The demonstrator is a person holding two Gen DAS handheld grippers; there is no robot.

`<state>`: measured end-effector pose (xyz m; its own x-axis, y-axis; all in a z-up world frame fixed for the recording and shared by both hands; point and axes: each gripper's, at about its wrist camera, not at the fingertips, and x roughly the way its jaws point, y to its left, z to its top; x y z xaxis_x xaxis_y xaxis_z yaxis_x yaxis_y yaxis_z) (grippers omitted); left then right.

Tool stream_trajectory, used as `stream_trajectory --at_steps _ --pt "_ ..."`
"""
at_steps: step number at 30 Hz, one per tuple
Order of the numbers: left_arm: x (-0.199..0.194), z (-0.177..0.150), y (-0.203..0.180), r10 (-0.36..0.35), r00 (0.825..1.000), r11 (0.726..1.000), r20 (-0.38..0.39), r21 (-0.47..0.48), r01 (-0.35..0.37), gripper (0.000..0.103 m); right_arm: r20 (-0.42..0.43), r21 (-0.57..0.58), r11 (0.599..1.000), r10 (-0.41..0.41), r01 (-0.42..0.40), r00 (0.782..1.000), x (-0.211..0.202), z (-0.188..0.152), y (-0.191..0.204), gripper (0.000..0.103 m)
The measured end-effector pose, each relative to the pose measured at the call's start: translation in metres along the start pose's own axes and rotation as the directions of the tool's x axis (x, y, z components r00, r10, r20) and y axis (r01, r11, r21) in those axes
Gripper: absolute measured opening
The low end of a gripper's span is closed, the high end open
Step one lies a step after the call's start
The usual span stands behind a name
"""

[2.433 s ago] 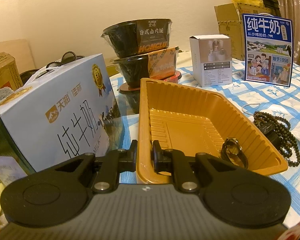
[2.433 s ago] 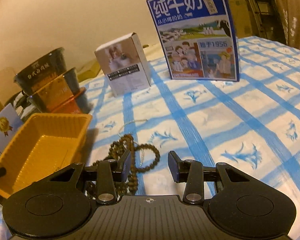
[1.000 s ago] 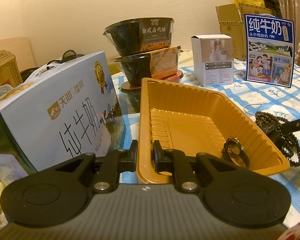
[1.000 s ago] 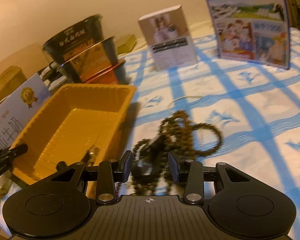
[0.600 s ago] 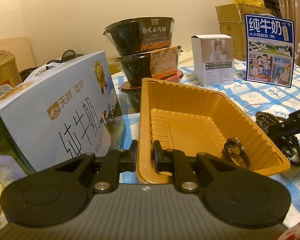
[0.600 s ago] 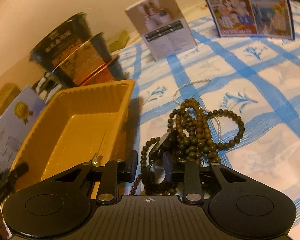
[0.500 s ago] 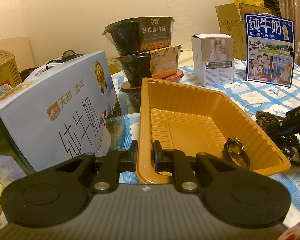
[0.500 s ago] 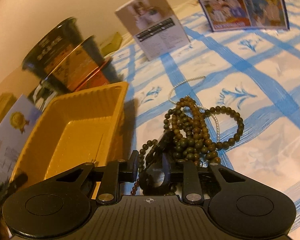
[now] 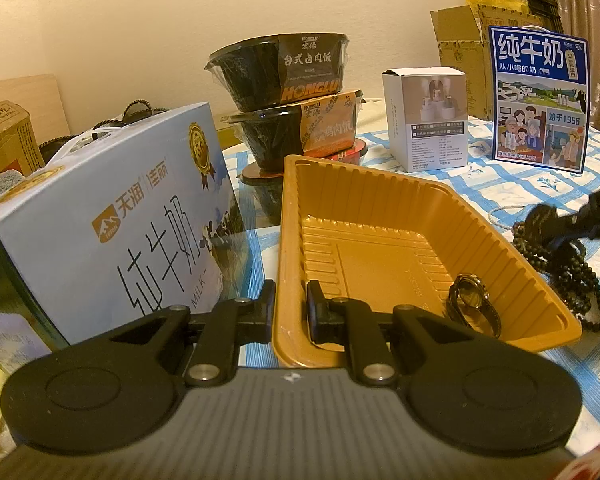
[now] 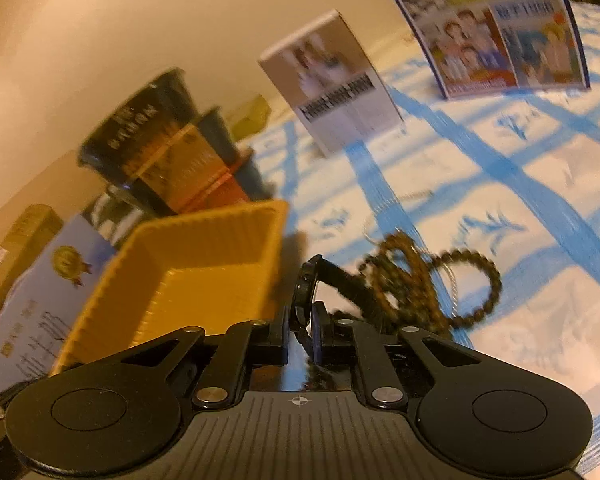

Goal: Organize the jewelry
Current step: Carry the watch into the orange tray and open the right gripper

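Orange ribbed tray [image 9: 360, 216]; white tablecloth [image 10: 520, 184] with blue checks and leaf sprigs at three o'clock; dark brown bead strands [image 10: 420, 288]; black watch [image 10: 304, 300].

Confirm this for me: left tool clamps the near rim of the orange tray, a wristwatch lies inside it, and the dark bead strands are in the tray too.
One thing is wrong: the bead strands lie on the checked tablecloth to the right of the orange tray, not in it. The left wrist view shows this. The left tool does clamp the near rim, and the wristwatch lies inside.
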<state>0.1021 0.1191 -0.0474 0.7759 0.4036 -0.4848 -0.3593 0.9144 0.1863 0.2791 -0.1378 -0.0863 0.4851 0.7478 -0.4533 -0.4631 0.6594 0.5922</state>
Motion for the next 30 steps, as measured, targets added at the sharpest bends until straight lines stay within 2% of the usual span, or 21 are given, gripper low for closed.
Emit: stream_trajectory --at_steps 4,9,16,21,26,30 --pt "0.000 0.000 0.000 0.000 1.000 1.000 0.000 -0.001 0.000 0.015 0.015 -0.029 0.998 0.062 -0.061 0.998 -0.007 0.004 0.018 0.011" --pt "0.000 0.000 0.000 -0.001 1.000 1.000 0.001 0.000 0.001 0.015 -0.021 -0.073 0.981 0.176 -0.177 0.984 -0.004 0.002 0.049 0.011" --pt "0.001 0.000 0.000 -0.001 1.000 1.000 0.002 0.000 0.001 0.015 -0.166 -0.102 0.937 0.315 -0.334 0.935 0.025 -0.020 0.095 0.011" --pt "0.001 0.000 0.001 -0.004 1.000 1.000 0.004 -0.003 0.004 0.015 -0.248 -0.100 0.932 0.316 -0.349 0.916 0.050 -0.037 0.107 0.011" --pt "0.000 -0.001 0.002 -0.005 1.000 1.000 0.004 -0.008 0.005 0.015 -0.285 -0.144 0.938 0.266 -0.315 0.921 0.065 -0.048 0.112 0.011" --pt "0.001 -0.003 0.003 -0.004 1.000 1.000 -0.008 -0.020 0.004 0.015 -0.275 -0.145 0.937 0.270 -0.317 0.923 0.058 -0.048 0.109 0.016"
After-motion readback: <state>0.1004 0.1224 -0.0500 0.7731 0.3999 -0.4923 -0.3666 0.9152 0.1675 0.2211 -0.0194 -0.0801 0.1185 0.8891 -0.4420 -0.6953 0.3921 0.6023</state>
